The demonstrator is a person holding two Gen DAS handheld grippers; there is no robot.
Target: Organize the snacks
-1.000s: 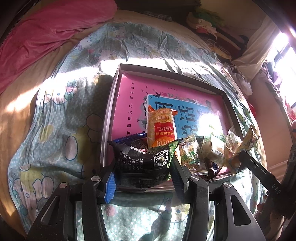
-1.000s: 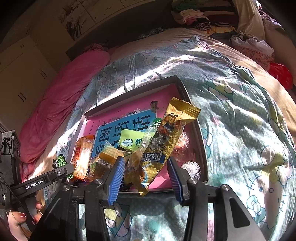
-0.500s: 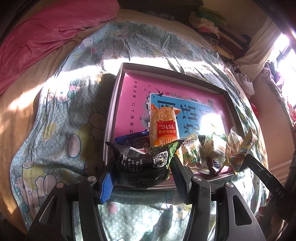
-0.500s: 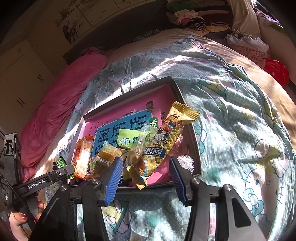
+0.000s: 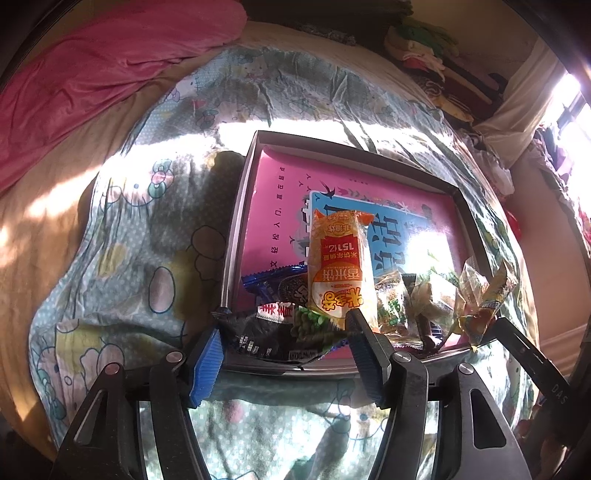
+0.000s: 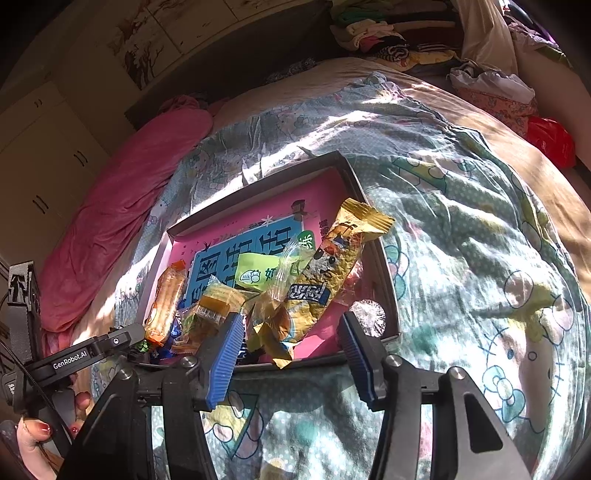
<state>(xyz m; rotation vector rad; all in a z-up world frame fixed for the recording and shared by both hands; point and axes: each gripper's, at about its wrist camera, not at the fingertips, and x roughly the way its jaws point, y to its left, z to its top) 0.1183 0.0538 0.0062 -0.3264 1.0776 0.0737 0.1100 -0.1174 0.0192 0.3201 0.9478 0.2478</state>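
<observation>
A dark-rimmed tray (image 5: pixel 236 236) with a pink and blue print inside lies on the bed. My left gripper (image 5: pixel 285 325) stands at its near edge, jaws opening. A black snack packet (image 5: pixel 273 336) lies flat between the pads, which do not press on it. Behind it lean an orange rice-cracker packet (image 5: pixel 338 266) and a blue cookie packet (image 5: pixel 266 284). My right gripper (image 6: pixel 291 317) is open at the tray's (image 6: pixel 258 188) other near corner. A yellow packet (image 6: pixel 325 273) rests in the tray, its lower end loose between the pads.
Several small wrapped candies (image 5: pixel 424 302) and a green milk packet (image 6: pixel 258 273) crowd the tray's near side. A cartoon-print bedspread (image 6: pixel 461 258) surrounds it. A pink quilt (image 5: pixel 92 74) lies far left, piled clothes (image 6: pixel 388 33) and a red bag (image 6: pixel 550 140) beyond the bed.
The left jaws have widened and the black packet has dropped from a crumpled hold to lie flat. The right jaws have widened a little and the yellow packet has sunk into the tray.
</observation>
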